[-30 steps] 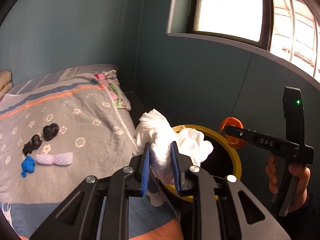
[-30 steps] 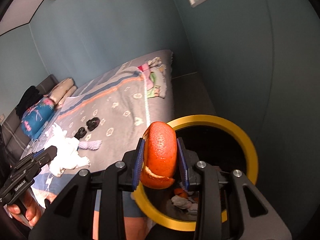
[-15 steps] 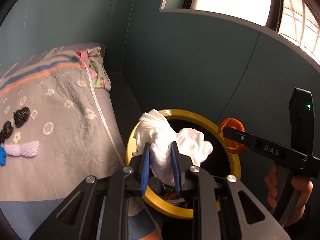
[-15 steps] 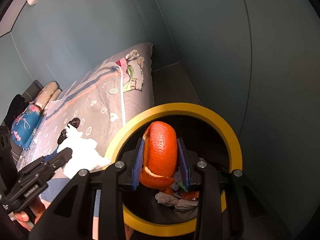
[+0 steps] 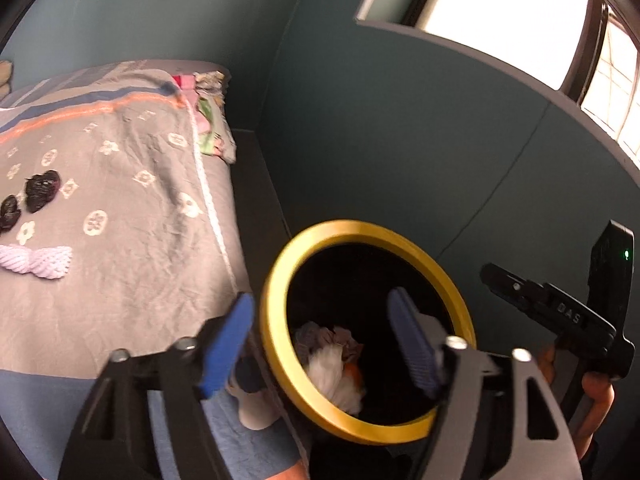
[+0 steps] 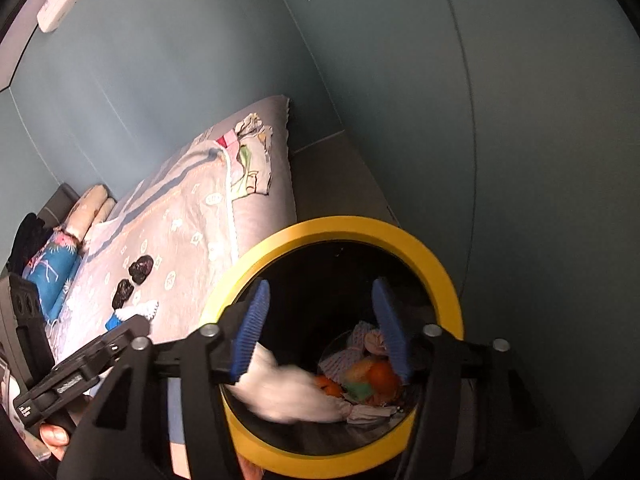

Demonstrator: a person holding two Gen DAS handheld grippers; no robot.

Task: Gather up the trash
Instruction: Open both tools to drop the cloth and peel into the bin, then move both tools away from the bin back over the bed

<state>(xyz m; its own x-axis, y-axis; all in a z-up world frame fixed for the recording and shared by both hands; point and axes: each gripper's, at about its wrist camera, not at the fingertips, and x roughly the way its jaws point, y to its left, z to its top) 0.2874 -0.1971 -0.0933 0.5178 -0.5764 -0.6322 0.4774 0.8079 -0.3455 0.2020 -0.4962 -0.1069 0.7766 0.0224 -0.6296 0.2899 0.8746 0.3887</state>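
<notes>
A black bin with a yellow rim (image 5: 448, 288) (image 6: 444, 276) stands beside the bed. My left gripper (image 5: 320, 344) is open and empty above the bin's left side. My right gripper (image 6: 320, 332) is open and empty over the bin mouth. A white crumpled tissue (image 5: 336, 376) (image 6: 280, 392), blurred by motion, and an orange peel (image 6: 380, 374) lie inside the bin among other scraps. The right gripper also shows in the left wrist view (image 5: 496, 280). The left gripper shows at the lower left of the right wrist view (image 6: 136, 326).
On the grey patterned bedspread (image 5: 132, 216) lie two dark crumpled lumps (image 5: 42, 190) (image 6: 140, 268), a pale lilac wrapper (image 5: 40, 260) and a blue scrap (image 6: 113, 323). A teal wall (image 5: 400, 140) runs close behind the bin. A window (image 5: 500, 8) is above.
Both grippers opened. The white tissue left my left gripper and the orange peel left my right gripper; both now sit in the bin.
</notes>
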